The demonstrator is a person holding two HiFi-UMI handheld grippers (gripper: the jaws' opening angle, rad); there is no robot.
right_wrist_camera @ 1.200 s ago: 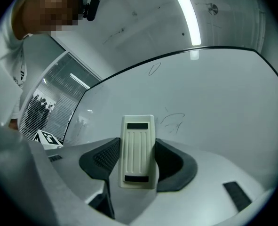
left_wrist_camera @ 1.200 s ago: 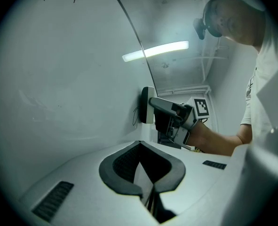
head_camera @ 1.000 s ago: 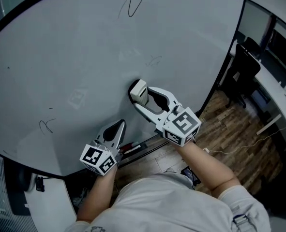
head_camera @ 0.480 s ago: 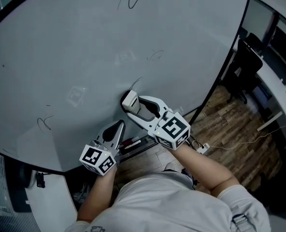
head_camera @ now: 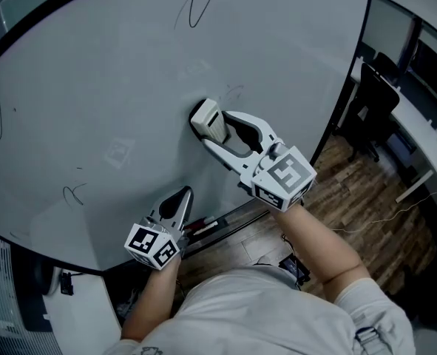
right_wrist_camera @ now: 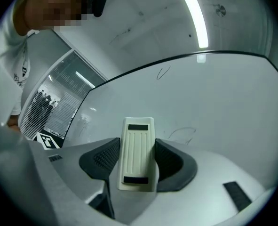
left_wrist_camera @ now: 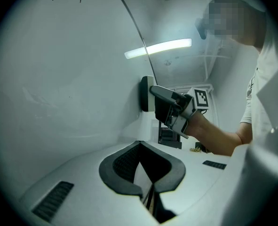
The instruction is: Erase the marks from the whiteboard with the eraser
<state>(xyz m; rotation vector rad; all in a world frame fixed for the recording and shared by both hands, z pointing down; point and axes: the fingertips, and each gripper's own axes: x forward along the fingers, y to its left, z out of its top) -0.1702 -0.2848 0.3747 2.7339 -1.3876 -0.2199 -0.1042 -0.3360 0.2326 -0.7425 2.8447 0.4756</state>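
Eraser (head_camera: 207, 120) is pressed on the whiteboard (head_camera: 114, 65), clamped between the jaws of my right gripper (head_camera: 218, 130). In the last half second I've swept it up, and it now covers where a short stroke showed. A faint squiggle (head_camera: 234, 92) just beside it is probably next. My left gripper (head_camera: 180, 198) is closed, empty and low by the board's edge.

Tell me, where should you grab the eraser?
Grab the eraser by its two long edges, across the narrow width, coming from the ribbed back. That leaves the dark wiping face free against the whiteboard. The right gripper holds it that way.
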